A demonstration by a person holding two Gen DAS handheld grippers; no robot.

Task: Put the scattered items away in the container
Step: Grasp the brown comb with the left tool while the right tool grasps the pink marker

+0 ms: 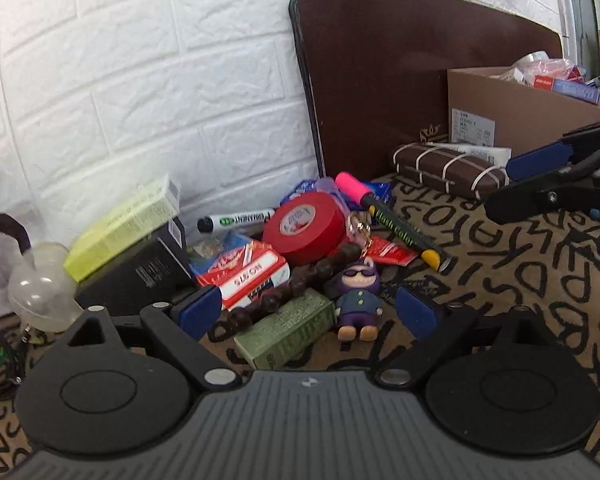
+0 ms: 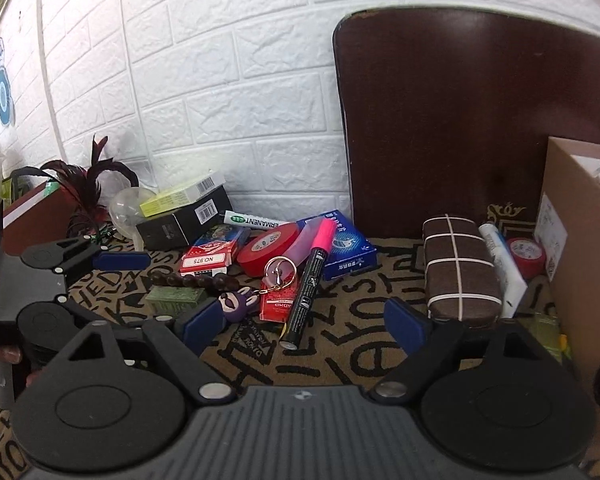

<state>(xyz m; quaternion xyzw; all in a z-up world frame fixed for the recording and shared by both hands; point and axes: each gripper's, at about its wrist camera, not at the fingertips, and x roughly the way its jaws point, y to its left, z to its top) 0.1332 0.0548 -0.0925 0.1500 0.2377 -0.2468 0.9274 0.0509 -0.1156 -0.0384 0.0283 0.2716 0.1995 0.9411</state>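
Both grippers are hanging low over a letter-patterned tabletop (image 2: 340,320), pointing toward a white brick wall (image 1: 140,100).

Left gripper (image 1: 308,312): jaws are standing wide, gripping nothing. Between and just beyond its blue pads are lying a green box (image 1: 286,330), a dark bead string (image 1: 300,280) and a purple figurine (image 1: 358,300).

Right gripper (image 2: 304,320): jaws are likewise standing wide and empty. A pink-capped marker (image 2: 310,280) is lying in the gap ahead of them, untouched by either pad.

The scattered items are sitting in a pile at the far left, near the wall: a red tape roll (image 1: 306,230), a red card pack (image 1: 246,276), a white marker (image 1: 236,220), a blue pack (image 2: 346,246), a keyring (image 2: 280,270), a black box (image 1: 140,276) with a yellow box (image 1: 120,226) resting on top, and a clear bulb (image 1: 40,288) beside them.

To the right, apart from the pile, a brown case (image 2: 460,264) is lying with a white tube (image 2: 502,264) just beside it and a second red roll (image 2: 526,256) farther right.

The container, a cardboard box (image 1: 540,120), is standing at the far right, against a dark board (image 2: 460,120) leaning on the wall. It is already holding several items.
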